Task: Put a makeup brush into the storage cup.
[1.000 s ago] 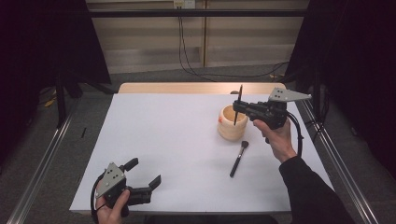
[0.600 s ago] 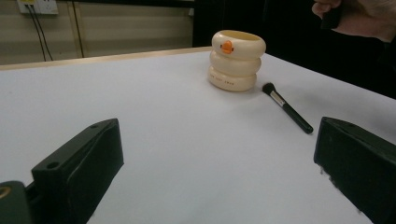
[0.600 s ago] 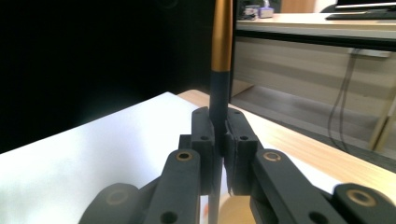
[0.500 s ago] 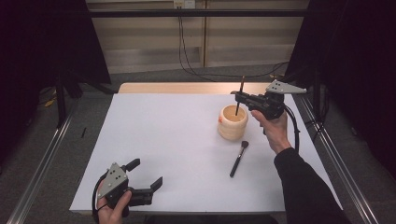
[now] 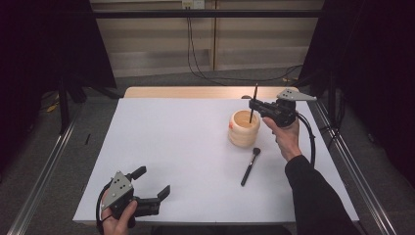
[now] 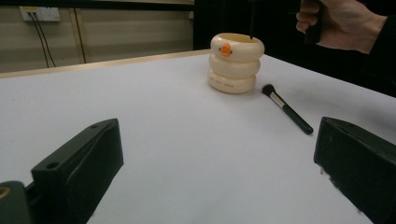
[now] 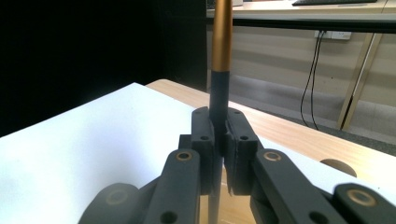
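A cream ringed cup (image 5: 243,128) with an orange duck bill (image 6: 236,63) stands right of centre on the white sheet. My right gripper (image 5: 252,105) hovers just above the cup's far right rim, shut on a thin dark brush handle (image 5: 253,103) that stands upright. Its lower end dips into the cup's mouth. In the right gripper view the pads (image 7: 219,140) clamp this handle below its gold band (image 7: 220,56). A second black makeup brush (image 5: 250,166) lies flat in front of the cup (image 6: 286,108). My left gripper (image 5: 152,182) rests open at the front left, nothing between its jaws.
The white sheet (image 5: 176,147) covers most of the table, and a wooden strip (image 5: 186,92) shows along the far edge. Metal rails (image 5: 44,171) run down both sides. Cables hang at the back wall.
The right gripper has shifted slightly toward the table's far side and sunk, bringing the held brush's lower end into the cup's mouth. The left gripper has stayed put.
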A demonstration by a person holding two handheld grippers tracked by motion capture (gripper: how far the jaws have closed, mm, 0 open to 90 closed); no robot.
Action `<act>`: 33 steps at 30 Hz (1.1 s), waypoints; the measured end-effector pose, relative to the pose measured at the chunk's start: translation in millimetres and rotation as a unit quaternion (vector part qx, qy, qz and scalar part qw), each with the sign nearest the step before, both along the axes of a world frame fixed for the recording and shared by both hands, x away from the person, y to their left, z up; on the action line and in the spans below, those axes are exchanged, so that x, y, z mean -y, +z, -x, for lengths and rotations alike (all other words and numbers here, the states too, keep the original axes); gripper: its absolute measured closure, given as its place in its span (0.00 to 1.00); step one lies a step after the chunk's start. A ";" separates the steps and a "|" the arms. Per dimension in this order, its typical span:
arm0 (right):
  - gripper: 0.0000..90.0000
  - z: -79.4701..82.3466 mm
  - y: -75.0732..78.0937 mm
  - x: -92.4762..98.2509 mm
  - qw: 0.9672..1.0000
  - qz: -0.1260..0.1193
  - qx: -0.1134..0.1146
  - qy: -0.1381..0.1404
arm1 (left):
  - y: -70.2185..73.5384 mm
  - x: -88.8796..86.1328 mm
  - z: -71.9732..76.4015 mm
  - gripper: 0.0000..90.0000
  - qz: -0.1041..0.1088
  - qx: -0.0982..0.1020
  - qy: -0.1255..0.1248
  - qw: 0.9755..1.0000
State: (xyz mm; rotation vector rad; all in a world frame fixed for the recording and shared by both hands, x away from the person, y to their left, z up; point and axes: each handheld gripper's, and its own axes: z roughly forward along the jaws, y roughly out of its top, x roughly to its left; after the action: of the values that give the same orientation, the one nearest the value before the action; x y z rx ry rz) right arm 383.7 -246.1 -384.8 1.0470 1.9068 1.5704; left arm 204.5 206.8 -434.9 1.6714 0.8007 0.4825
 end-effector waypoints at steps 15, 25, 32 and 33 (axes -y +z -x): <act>0.92 3.1 -23.1 -0.3 1.000 0.014 -0.014 -0.001 | 1.2 2.8 1.2 0.01 -0.002 0.004 -0.005 1.000; 0.88 1.5 -27.3 -0.9 1.000 0.011 -0.024 -0.003 | 0.2 0.5 -1.7 0.01 -0.002 0.000 -0.002 1.000; 0.70 1.0 -27.8 1.0 1.000 0.009 -0.027 -0.005 | 0.2 0.4 -1.9 0.01 -0.005 0.001 -0.004 1.000; 0.66 1.2 -27.7 1.3 1.000 0.005 -0.027 -0.007 | 0.0 0.8 -1.8 0.01 0.000 0.000 -0.004 1.000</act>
State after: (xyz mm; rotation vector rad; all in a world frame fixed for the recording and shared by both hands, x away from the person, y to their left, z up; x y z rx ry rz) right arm 382.5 -247.4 -412.5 1.1074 1.9366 1.5368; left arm 206.2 206.1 -434.9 1.6735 0.7935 0.4780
